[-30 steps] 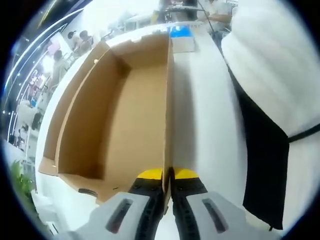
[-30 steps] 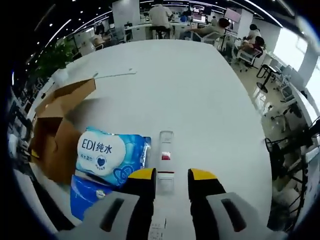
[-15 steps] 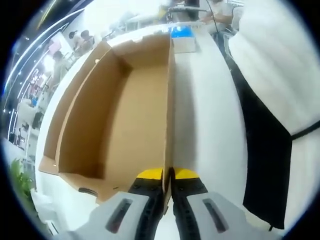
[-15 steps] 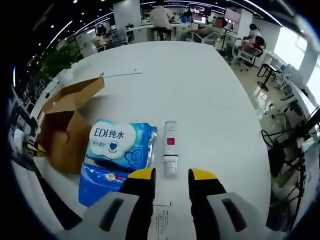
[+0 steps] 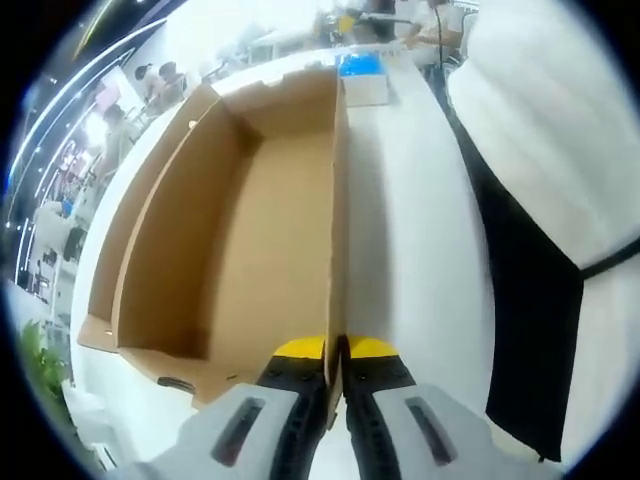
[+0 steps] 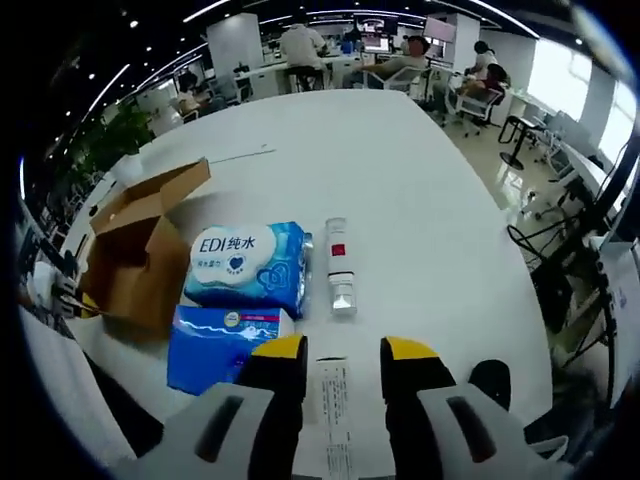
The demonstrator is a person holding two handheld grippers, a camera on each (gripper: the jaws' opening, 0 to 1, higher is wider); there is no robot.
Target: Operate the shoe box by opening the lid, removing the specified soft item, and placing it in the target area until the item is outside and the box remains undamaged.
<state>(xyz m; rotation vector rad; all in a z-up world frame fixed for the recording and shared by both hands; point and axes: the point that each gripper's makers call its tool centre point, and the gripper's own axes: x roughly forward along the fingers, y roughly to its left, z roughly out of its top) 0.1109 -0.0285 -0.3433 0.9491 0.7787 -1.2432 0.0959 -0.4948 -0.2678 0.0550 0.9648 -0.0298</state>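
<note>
Left gripper (image 5: 335, 350) clamped on near wall of shoe box (image 5: 250, 230), box open and empty inside. Right gripper (image 6: 343, 348) jaws apart, nothing held. Wipes pack (image 6: 248, 268) laid on table (image 6: 400, 180), right of box. Pack judged soft, light, slippery film; best pinched at edge seam.

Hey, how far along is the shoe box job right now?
Done: the shoe box is open and looks empty; two blue soft packs, the tissue pack and a flatter pack, lie on the white table beside it. In hand: the left hand-held gripper pinches the box wall; the right hand-held gripper is open. Left: apparently only releasing.
</note>
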